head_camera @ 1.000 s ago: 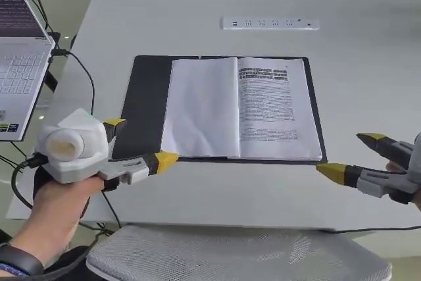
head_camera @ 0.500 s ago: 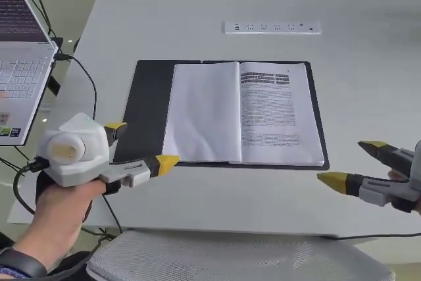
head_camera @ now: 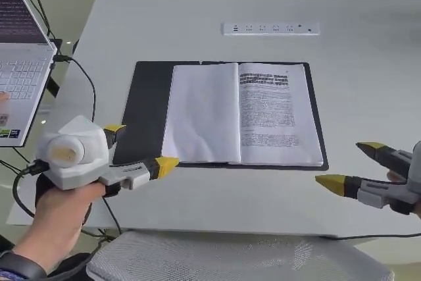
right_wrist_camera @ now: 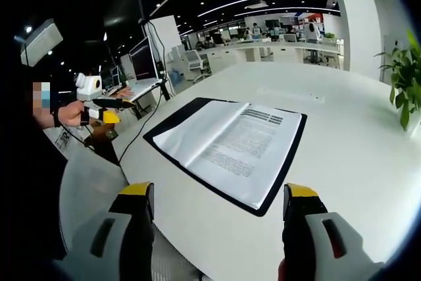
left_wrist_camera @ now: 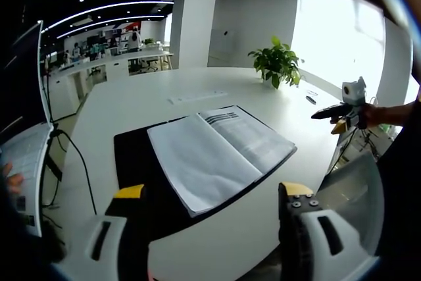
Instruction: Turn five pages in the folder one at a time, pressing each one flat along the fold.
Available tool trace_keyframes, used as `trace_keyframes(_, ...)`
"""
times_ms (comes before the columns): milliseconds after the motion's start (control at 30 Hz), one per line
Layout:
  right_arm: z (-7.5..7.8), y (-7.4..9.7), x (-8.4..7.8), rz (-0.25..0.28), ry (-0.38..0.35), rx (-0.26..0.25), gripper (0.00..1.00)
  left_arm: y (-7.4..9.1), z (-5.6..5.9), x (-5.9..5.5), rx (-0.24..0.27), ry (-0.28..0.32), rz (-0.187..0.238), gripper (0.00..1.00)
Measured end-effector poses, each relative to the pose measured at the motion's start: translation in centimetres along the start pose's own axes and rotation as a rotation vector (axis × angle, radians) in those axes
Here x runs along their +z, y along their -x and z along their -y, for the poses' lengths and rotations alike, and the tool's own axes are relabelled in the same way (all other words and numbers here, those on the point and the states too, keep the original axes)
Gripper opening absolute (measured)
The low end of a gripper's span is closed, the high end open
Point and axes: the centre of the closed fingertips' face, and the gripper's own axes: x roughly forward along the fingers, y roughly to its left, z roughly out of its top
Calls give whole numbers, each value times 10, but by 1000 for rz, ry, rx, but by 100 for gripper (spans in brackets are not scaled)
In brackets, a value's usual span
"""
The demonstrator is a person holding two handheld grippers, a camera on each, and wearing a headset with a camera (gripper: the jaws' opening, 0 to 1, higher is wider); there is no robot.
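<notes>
Barely shifted, wide-open left gripper point(head_camera: 141, 143) and right gripper point(head_camera: 347, 164) hover at the white bench's point(head_camera: 197, 4) near edge; the thin, floppy printed paper page point(head_camera: 273, 113) of the flat black folder point(head_camera: 148, 106) should lift lightly by its outer corner.

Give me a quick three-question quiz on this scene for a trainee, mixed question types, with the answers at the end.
1. True or false: the left gripper is shut on a page of the folder.
2. Multiple choice: in the head view, the printed page lies on which side of the fold? A: left. B: right. C: both sides are printed.
3. Fill in the blank: the right gripper hangs near the folder's near right corner, touching nothing, with its jaws ____.

Key: 1 false, it is open and clear of the folder. 2 B. 3 open.
</notes>
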Motion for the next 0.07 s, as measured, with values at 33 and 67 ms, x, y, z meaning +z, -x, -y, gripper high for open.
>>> trace_keyframes(33,0,0,0,1,-2,-2,80,0,0,0,0,-5,-2,81)
trace_keyframes(67,0,0,0,3,0,-3,80,1,0,-1,0,-6,-3,81)
